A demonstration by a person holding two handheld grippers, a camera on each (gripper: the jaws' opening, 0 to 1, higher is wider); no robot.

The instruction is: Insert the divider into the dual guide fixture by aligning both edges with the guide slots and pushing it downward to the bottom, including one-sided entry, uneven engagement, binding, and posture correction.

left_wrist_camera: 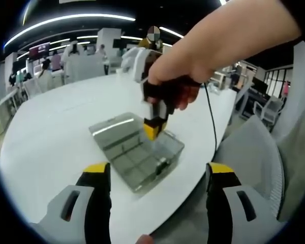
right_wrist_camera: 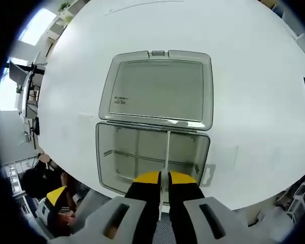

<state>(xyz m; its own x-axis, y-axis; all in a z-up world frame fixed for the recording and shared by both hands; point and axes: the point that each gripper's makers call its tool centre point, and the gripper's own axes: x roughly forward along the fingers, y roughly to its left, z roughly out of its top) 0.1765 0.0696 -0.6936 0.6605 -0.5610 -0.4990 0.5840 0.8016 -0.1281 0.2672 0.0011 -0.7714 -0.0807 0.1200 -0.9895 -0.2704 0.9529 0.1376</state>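
A clear plastic box [right_wrist_camera: 122, 152] with guide slots stands on the white table, its lid [right_wrist_camera: 157, 91] folded open flat behind it. My right gripper [right_wrist_camera: 164, 178] points down into the box, its jaws shut on a thin clear divider [right_wrist_camera: 168, 147] that stands upright across the compartments near the box's near wall. In the left gripper view the same box [left_wrist_camera: 134, 162] lies ahead, and a hand holds the right gripper [left_wrist_camera: 153, 129] with its yellow tips in the box. My left gripper [left_wrist_camera: 158, 170] hovers in front of the box, open wide and holding nothing.
The white round table [left_wrist_camera: 56, 127] has its near edge just below the box. A black cable [left_wrist_camera: 212, 127] hangs from the right gripper. Grey mesh chairs [left_wrist_camera: 254, 162] stand at the right, with desks and people further back.
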